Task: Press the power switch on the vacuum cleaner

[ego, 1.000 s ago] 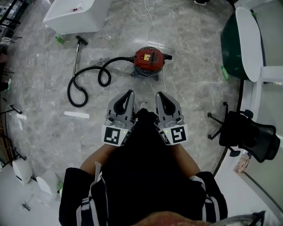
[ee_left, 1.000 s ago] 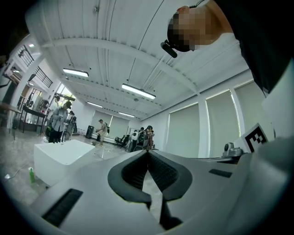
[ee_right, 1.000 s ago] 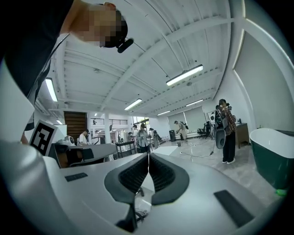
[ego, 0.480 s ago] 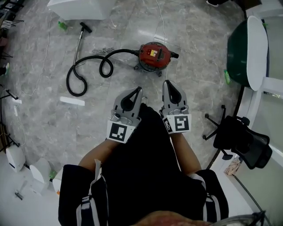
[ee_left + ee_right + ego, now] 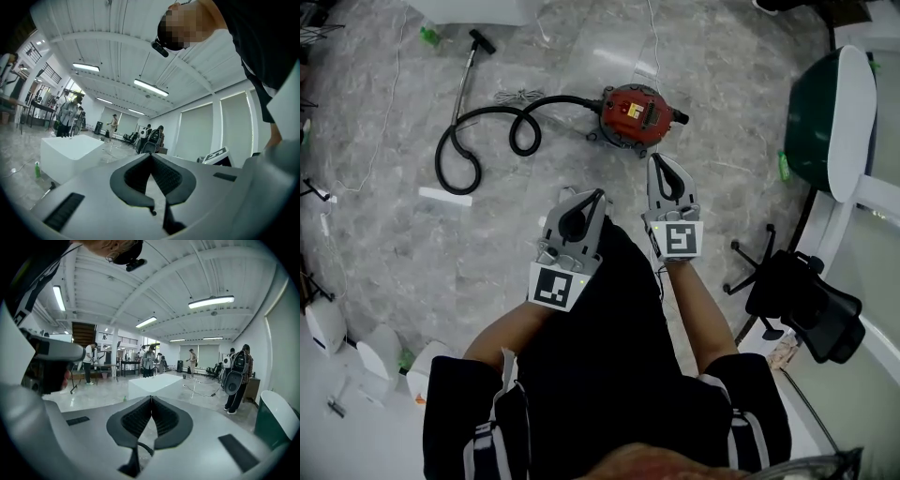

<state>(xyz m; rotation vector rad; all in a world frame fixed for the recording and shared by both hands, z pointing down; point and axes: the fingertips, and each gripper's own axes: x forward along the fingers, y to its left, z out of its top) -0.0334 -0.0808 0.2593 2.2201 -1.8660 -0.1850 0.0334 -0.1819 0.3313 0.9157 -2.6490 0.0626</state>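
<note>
A red canister vacuum cleaner (image 5: 636, 114) stands on the grey marble floor, with a yellow patch on its top. Its black hose (image 5: 492, 131) loops off to the left and ends in a metal wand (image 5: 465, 80). My right gripper (image 5: 661, 160) is shut and empty, its tips a short way below the vacuum's right side. My left gripper (image 5: 594, 195) is also shut and empty, lower and to the left. Both gripper views look level across the room, so the vacuum does not show in them; the left gripper (image 5: 151, 154) and the right gripper (image 5: 151, 397) have their jaws closed tip to tip.
A white block (image 5: 469, 9) stands beyond the wand. A black office chair (image 5: 802, 295) and a green-and-white curved furniture piece (image 5: 830, 122) are at the right. A thin white cable (image 5: 654, 42) runs away from the vacuum. Several people stand far off in the room (image 5: 150, 363).
I have stepped closer to the vacuum cleaner. Both grippers moved forward toward it, the right one leading; both stayed shut.
</note>
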